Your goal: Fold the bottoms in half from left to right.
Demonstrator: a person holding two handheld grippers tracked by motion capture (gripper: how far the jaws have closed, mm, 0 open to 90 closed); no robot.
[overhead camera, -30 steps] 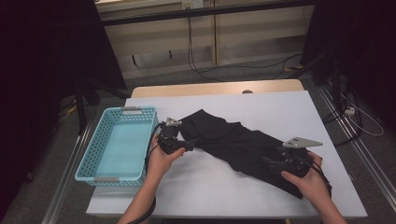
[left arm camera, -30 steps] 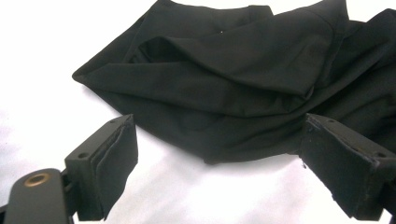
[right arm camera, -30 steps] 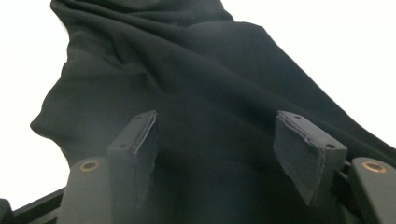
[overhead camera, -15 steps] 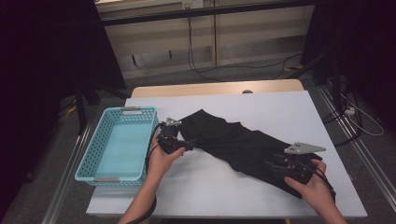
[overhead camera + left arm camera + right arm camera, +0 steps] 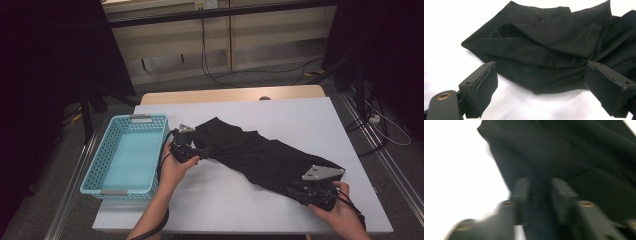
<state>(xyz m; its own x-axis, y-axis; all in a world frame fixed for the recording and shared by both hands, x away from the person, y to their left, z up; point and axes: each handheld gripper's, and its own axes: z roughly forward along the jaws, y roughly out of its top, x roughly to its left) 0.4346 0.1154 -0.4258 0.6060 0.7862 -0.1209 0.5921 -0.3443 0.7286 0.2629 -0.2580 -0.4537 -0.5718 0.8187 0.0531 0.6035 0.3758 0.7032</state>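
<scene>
My right gripper (image 5: 300, 191) sits nearest me, at the near right end of the black garment (image 5: 260, 155), close to the table's (image 5: 220, 200) front edge and right corner. Its jaws have just been closing and now stand narrow, with a fold of the dark cloth (image 5: 564, 157) pinched between the pads; that view is blurred, so I cannot tell how much fabric is caught. To the left of that grip a broad stretch of bare white tabletop runs along the front edge.

Farther in, my left gripper (image 5: 202, 150) lies at the garment's other end, jaws spread wide, and the crumpled edge of the cloth (image 5: 544, 55) lies between them, touching neither pad (image 5: 486, 85). White table shows under and in front of the fabric's lower edge.

The garment stretches diagonally across the middle of the table, from the left gripper towards the near right corner. Just beside my left hand (image 5: 175, 167) stands the turquoise basket (image 5: 100, 172), at the table's left edge. Beyond the garment, the far half of the table lies bare up to its wooden back edge.
</scene>
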